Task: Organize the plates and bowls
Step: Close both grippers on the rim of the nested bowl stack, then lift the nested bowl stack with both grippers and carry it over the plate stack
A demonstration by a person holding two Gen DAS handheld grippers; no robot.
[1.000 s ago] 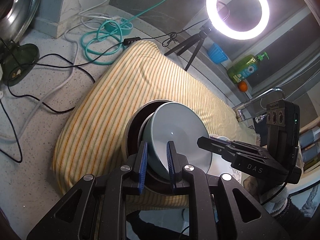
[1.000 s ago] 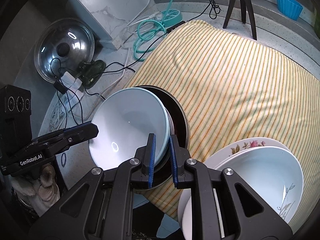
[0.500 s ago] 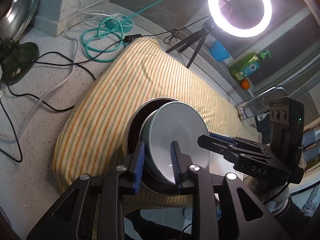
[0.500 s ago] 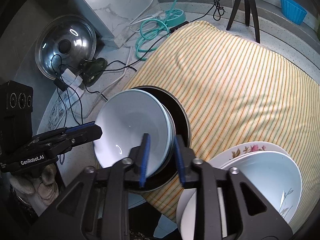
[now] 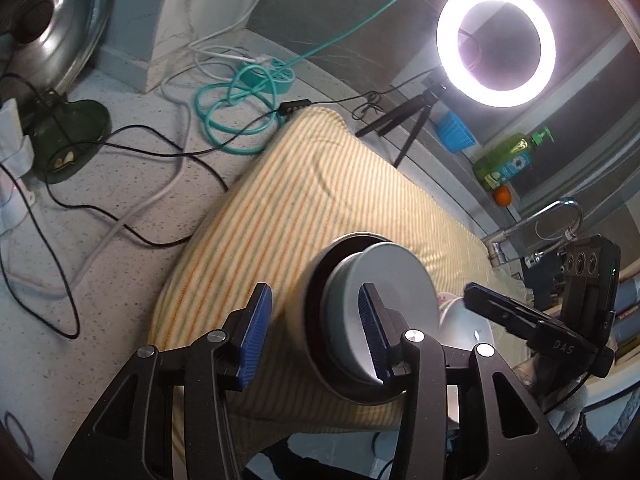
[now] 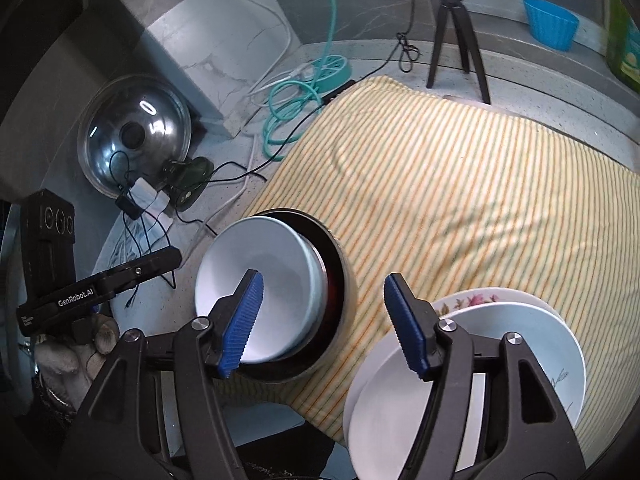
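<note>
A pale blue bowl (image 6: 276,280) sits nested inside a dark bowl (image 6: 338,280) on a striped yellow cloth (image 6: 460,200), near its front edge. In the left wrist view the blue bowl (image 5: 380,280) and the dark bowl (image 5: 320,280) show the same way. My left gripper (image 5: 312,328) is open, its jaws spread on either side of the bowls' rim. My right gripper (image 6: 324,320) is open on the opposite side, holding nothing. A white bowl (image 6: 472,380) rests on a floral plate (image 6: 480,298) to the right.
A ring light (image 5: 496,44) on a tripod stands behind the cloth. Cables and a teal power strip (image 5: 268,76) lie on the counter at the left. A steel lid (image 6: 136,136), a green soap bottle (image 5: 508,160), a blue cup (image 6: 550,28) and a faucet (image 5: 536,224) ring the area.
Both grippers were shut on the blue bowl's rim a second ago. Both have let go and opened wide, leaving the bowl nested in the dark bowl.
</note>
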